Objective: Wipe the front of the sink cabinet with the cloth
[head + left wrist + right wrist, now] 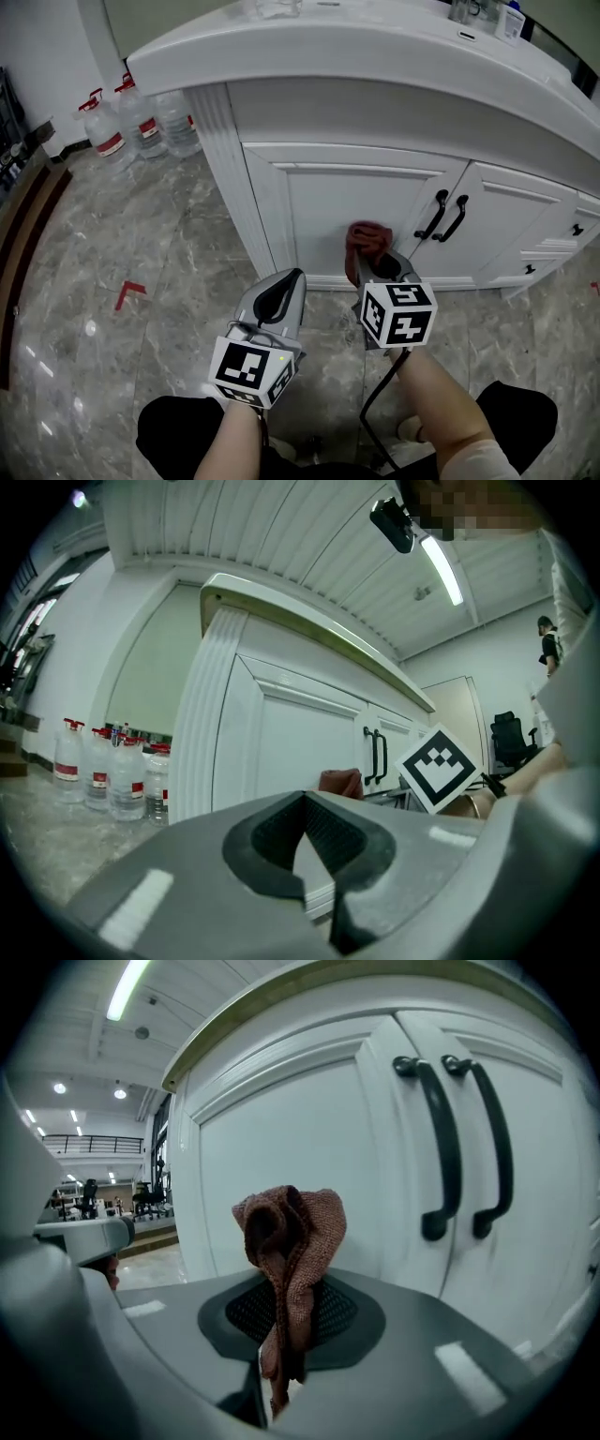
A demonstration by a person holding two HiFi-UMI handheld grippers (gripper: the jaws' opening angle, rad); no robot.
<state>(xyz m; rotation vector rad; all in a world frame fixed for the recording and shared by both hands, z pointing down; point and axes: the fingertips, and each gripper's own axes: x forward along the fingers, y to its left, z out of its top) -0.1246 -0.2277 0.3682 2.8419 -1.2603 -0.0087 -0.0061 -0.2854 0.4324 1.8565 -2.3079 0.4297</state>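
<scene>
The right gripper [286, 1335] is clamped on the reddish-brown cloth [291, 1232], which stands up from its jaws as a narrow bunched wad just in front of the left door [366, 197] of the white sink cabinet [394, 112]. Whether the cloth actually touches the panel cannot be told. The left gripper [305, 846] has its jaws together with nothing between them and hangs low, just beside the right one.

The likely trouble lies in the wad itself. Only a small tuft projects, so a firm push could bring the hard gripper tips onto the paint and scuff it. A thin pinch may also let the cloth drag out once it rubs along the door's raised moulding. Sweeping right, the cloth could snag on the 2 black handles [455, 1147]. The idle left gripper sits close enough to be knocked during a leftward stroke.
</scene>
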